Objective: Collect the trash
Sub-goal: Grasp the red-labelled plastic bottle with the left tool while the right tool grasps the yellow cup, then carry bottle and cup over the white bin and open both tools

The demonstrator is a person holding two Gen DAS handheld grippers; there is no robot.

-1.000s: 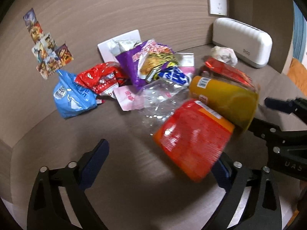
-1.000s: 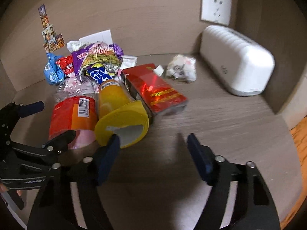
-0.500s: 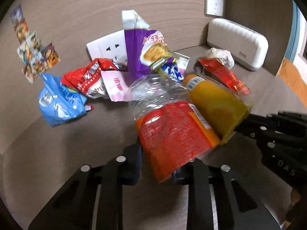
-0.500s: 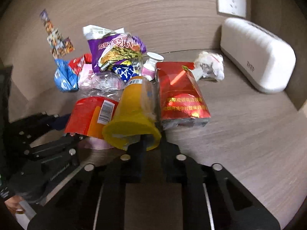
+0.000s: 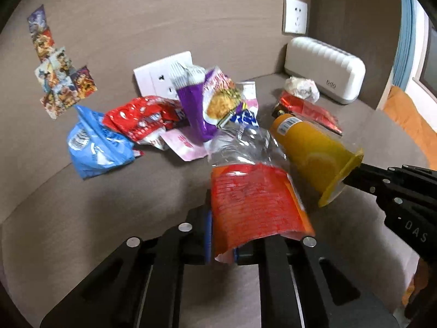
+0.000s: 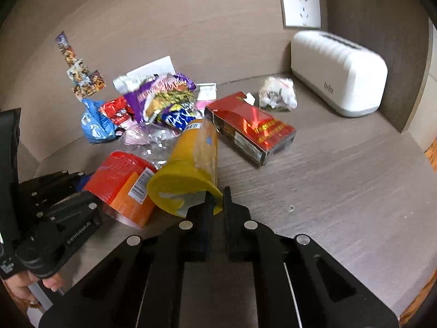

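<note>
Both pickups have just locked in: a second ago both claws were spread wide in front of the pile, now each is clenched on an item. Left gripper (image 5: 221, 242) pinches the bottom edge of the crushed bottle (image 5: 254, 188), red-orange label toward the camera, clear crumpled top pointing back at the pile; it looks raised off the bench, not certain. Right gripper (image 6: 216, 205) is clamped on the rim of the yellow cup (image 6: 191, 169), which lies tilted with its mouth toward the camera, just right of the bottle and touching or nearly touching it. So two pieces of trash are secured at the front of the bench (image 6: 341, 186), next step likely carrying them off; no bin in view. Thin rim and edge grips, so either could slip or swing. Behind them the rest is untouched: red box (image 6: 251, 125) just past the cup, purple snack bag (image 5: 207, 104), red wrapper (image 5: 142, 117), blue bag (image 5: 95, 145) and pink paper (image 5: 185, 145) heaped near the back wall, crumpled tissue (image 6: 278, 95) toward the back right corner beside the white appliance (image 6: 338, 71). Wall outlet (image 6: 300, 5) above it, stickers (image 5: 57, 68) on the wall at left.
</note>
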